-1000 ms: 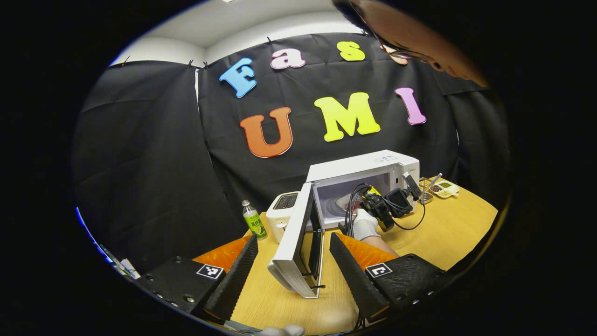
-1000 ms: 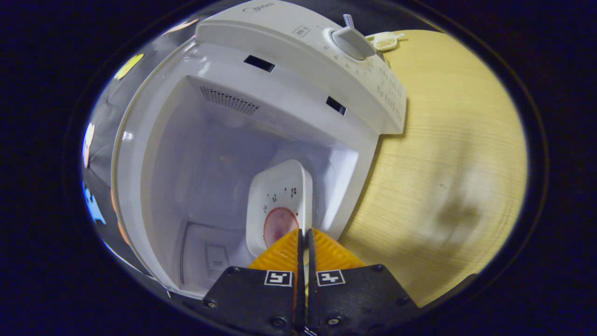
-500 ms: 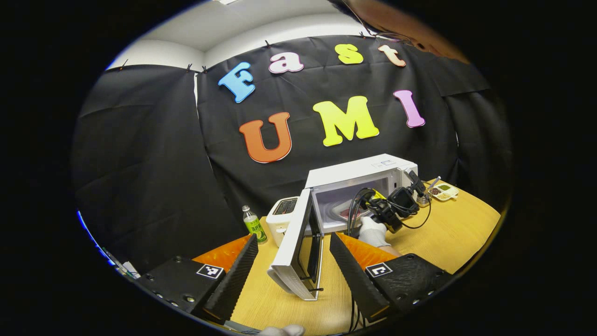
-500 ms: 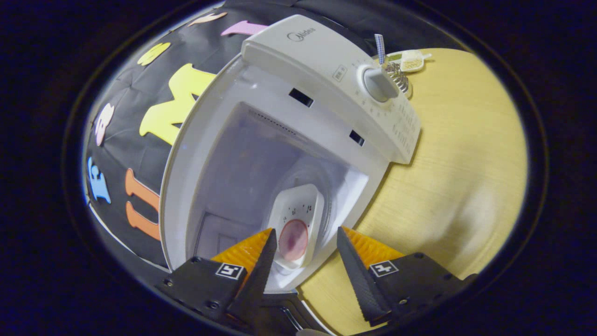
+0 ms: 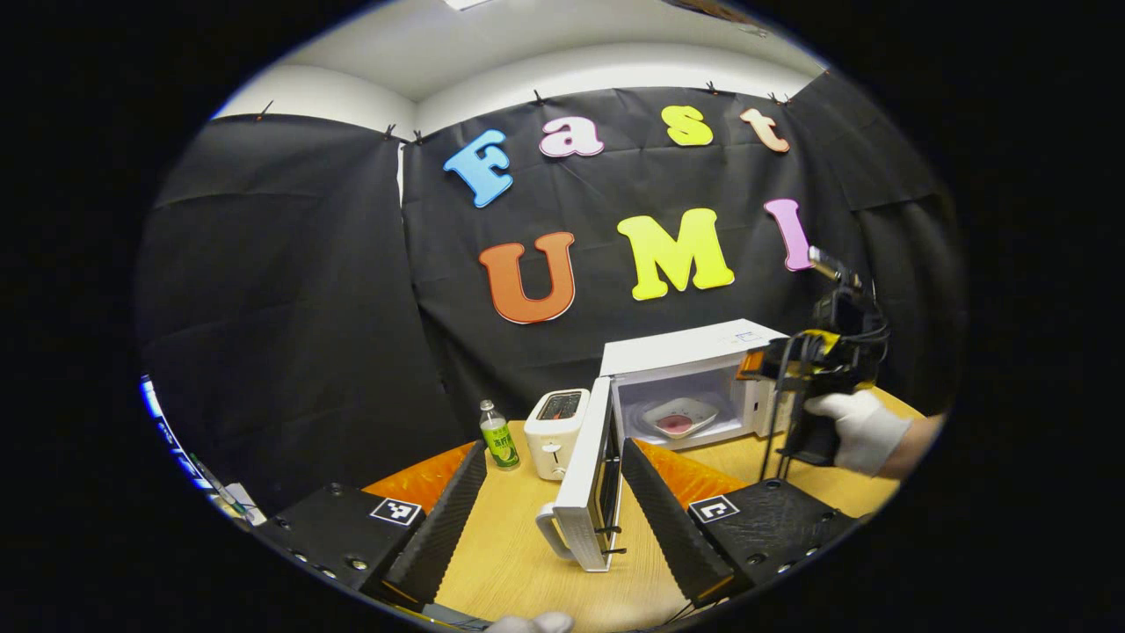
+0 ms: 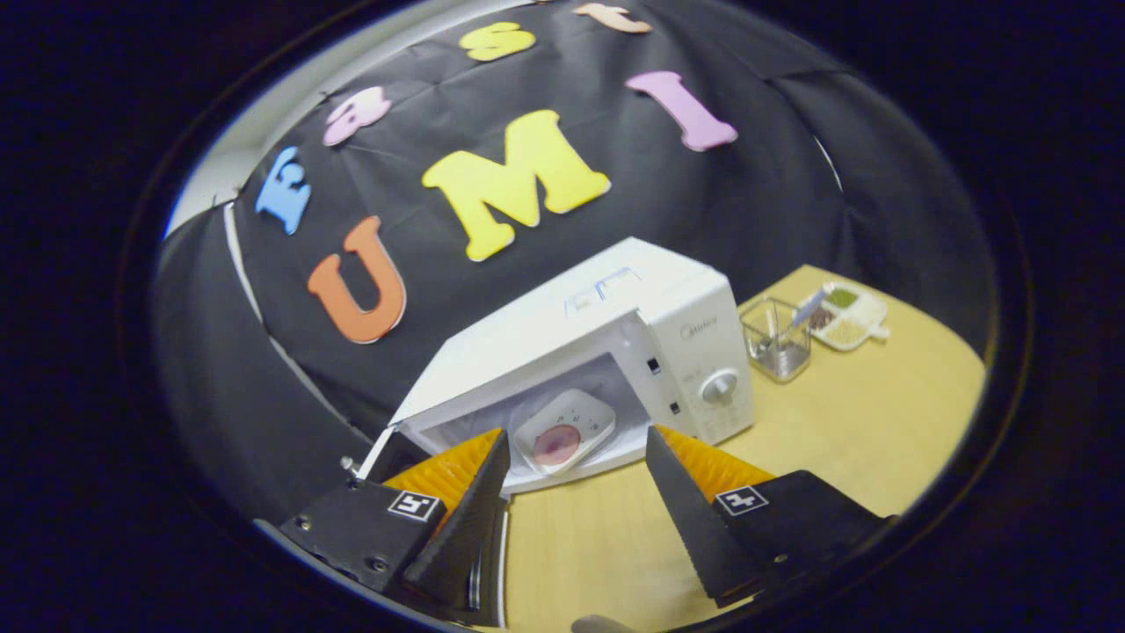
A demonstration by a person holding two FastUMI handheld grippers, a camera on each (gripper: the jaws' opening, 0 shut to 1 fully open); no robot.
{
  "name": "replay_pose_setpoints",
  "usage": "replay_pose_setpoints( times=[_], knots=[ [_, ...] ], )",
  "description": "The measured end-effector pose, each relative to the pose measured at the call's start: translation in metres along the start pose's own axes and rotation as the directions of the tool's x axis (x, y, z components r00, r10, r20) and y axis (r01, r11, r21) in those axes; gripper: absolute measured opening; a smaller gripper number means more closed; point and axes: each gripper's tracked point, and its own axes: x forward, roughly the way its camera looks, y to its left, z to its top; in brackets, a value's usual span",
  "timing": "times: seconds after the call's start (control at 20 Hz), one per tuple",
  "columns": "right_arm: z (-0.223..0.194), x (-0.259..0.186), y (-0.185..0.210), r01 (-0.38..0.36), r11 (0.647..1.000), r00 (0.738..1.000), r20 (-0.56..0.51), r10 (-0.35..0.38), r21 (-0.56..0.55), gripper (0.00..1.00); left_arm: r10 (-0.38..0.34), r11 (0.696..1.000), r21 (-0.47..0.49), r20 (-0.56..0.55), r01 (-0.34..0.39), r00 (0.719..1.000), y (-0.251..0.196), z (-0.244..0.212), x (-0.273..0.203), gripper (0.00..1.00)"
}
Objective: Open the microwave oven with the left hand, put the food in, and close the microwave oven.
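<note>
One microwave (image 5: 694, 369), one toaster (image 5: 555, 422), one bottle (image 5: 499, 436)

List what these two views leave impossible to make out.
- Food on the plate: too small in both gripper views to tell its kind.
- Microwave door: edge-on in the left gripper view, so its front is hidden.
- Compartment tray contents: too small in the right gripper view.

The left gripper (image 5: 554, 501) gapes wide at the frame's bottom. The right gripper (image 6: 571, 497) also stands open, empty, low centre.
</note>
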Motion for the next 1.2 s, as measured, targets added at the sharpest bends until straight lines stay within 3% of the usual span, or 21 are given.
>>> replay_pose_setpoints(
  times=[0.15, 0.35, 0.45, 0.5, 0.6, 0.65, 0.7, 0.75, 0.8, 0.95, 1.05, 1.15, 1.2],
  knots=[
    [0.026, -0.058, 0.007, -0.035, 0.987, 0.999, 0.02, 0.039, -0.157, 1.0, 0.024, 1.0, -0.007, 0.013, -0.024, 1.0, 0.015, 0.0, 0.003, 0.95],
    [0.05, -0.117, -0.008, -0.008, 0.952, 0.998, 0.053, 0.025, -0.306, 1.0, 0.05, 0.998, -0.027, 0.034, -0.049, 0.998, 0.031, -0.001, 0.01, 0.95],
    [0.063, -0.134, -0.018, 0.017, 0.939, 0.996, 0.084, 0.013, -0.343, 1.0, 0.061, 0.997, -0.047, 0.035, -0.059, 0.998, 0.037, -0.004, 0.011, 0.95],
    [0.067, -0.145, -0.02, 0.022, 0.937, 0.995, 0.095, 0.012, -0.347, 0.91, 0.068, 0.996, -0.056, 0.035, -0.066, 0.997, 0.041, -0.007, 0.01, 0.95],
    [0.075, -0.158, -0.026, 0.036, 0.937, 0.994, 0.11, 0.002, -0.346, 0.91, 0.082, 0.995, -0.054, 0.037, -0.08, 0.996, 0.048, -0.01, 0.013, 0.95],
    [0.078, -0.16, -0.029, 0.038, 0.937, 0.994, 0.112, 0.002, -0.348, 1.0, 0.087, 0.995, -0.053, 0.04, -0.085, 0.995, 0.05, -0.013, 0.014, 0.95],
    [0.08, -0.162, -0.031, 0.043, 0.934, 0.994, 0.112, -0.003, -0.354, 1.0, 0.091, 0.995, -0.052, 0.034, -0.089, 0.995, 0.053, -0.015, 0.014, 0.95],
    [0.083, -0.163, -0.032, 0.039, 0.934, 0.994, 0.106, -0.001, -0.355, 0.92, 0.088, 0.995, -0.052, 0.027, -0.086, 0.996, 0.054, -0.02, 0.014, 0.94],
    [0.083, -0.167, -0.03, 0.029, 0.936, 0.995, 0.096, 0.005, -0.35, 1.0, 0.091, 0.995, -0.05, 0.013, -0.091, 0.996, 0.056, -0.022, 0.014, 0.87],
    [0.094, -0.174, -0.031, 0.018, 0.946, 0.995, 0.1, 0.015, -0.324, 0.92, 0.081, 0.995, -0.055, 0.01, -0.081, 0.997, 0.06, -0.026, 0.021, 0.15],
    [0.098, -0.173, -0.033, 0.017, 0.943, 0.995, 0.098, 0.017, -0.331, 0.92, 0.096, 0.994, -0.053, -0.004, -0.096, 0.995, 0.069, -0.04, 0.025, 0.0],
    [0.101, -0.177, -0.032, 0.014, 0.945, 0.995, 0.098, 0.019, -0.328, 0.92, 0.087, 0.995, -0.049, 0.012, -0.086, 0.996, 0.07, -0.042, 0.032, 0.0],
    [0.104, -0.181, -0.033, 0.018, 0.944, 0.995, 0.101, 0.017, -0.329, 1.0, 0.097, 0.995, -0.037, 0.003, -0.097, 0.995, 0.073, -0.05, 0.037, 0.0]
  ],
)
